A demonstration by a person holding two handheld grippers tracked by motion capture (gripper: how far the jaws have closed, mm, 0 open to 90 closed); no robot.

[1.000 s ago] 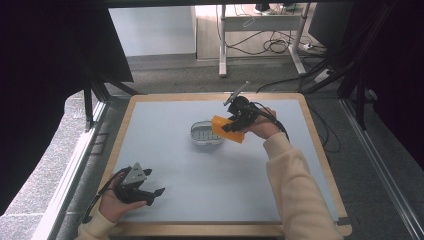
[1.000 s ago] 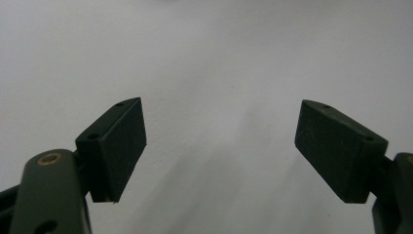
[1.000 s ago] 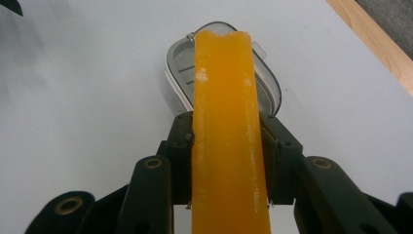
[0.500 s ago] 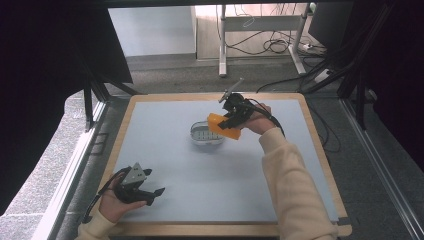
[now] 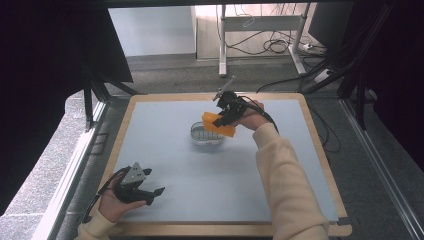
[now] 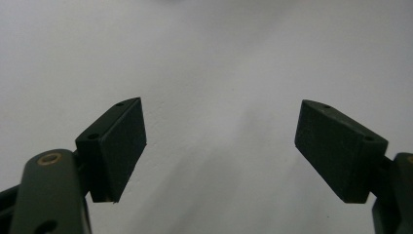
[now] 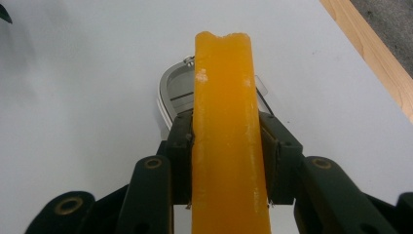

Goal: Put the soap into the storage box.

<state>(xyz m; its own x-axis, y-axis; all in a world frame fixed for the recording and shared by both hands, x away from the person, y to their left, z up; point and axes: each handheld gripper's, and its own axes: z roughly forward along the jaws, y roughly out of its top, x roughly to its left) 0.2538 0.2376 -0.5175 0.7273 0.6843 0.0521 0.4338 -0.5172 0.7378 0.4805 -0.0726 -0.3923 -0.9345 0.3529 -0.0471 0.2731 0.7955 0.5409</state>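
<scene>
A: Where's your right hand-held gripper (image 5: 223,119) rn?

B: Upper middle of the frame, clamped on the orange sponge (image 5: 218,125). In the right gripper view the pads (image 7: 182,146) press both its sides, sponge (image 7: 226,126) standing on edge.

A: And under it?

B: The small metal dish (image 5: 204,137), on the counter (image 5: 200,175) approx. center. Sponge is over its right end; can't tell if they touch.

A: Your left hand-held gripper (image 5: 150,192)?

B: Lower left, jaws wide apart, nothing between them, just counter.

Dish (image 7: 171,92) half hidden behind sponge (image 7: 226,126)
</scene>
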